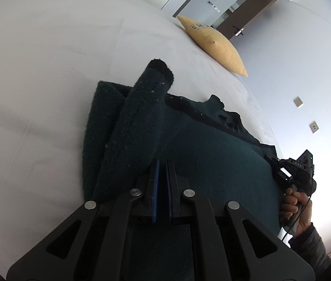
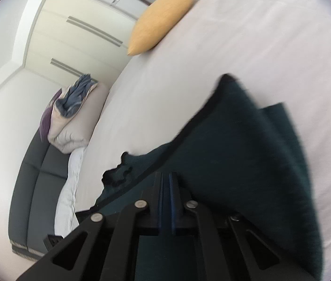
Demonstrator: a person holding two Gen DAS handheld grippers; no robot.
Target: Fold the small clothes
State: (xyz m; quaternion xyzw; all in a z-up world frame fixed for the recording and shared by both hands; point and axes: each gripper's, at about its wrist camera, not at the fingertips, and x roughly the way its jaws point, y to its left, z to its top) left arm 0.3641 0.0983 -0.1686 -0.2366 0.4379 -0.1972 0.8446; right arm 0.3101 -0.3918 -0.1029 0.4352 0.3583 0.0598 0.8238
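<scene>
A dark green fleecy garment (image 1: 212, 152) lies spread over the white bed (image 1: 48, 70), with one sleeve (image 1: 146, 89) standing up in a rolled fold. My left gripper (image 1: 162, 162) is shut, its blue pads pinching the garment's near edge, and cloth shows beyond and beneath the fingers. In the right wrist view the garment (image 2: 235, 140) is blurred, and its dark trimmed edge runs straight into my right gripper (image 2: 166, 174), which is shut on it. The left wrist view shows that right gripper (image 1: 274, 160) at the garment's right edge, held by a person's hand (image 1: 299, 206).
A yellow pillow (image 1: 214, 44) leans at the bed's far edge, also visible as the pillow (image 2: 160, 16) in the right wrist view. A grey sofa (image 2: 39, 175) with bundled bedding (image 2: 71, 117) stands beside the bed (image 2: 235, 35), wardrobe doors (image 2: 71, 35) behind it. White sheet stretches left of the garment.
</scene>
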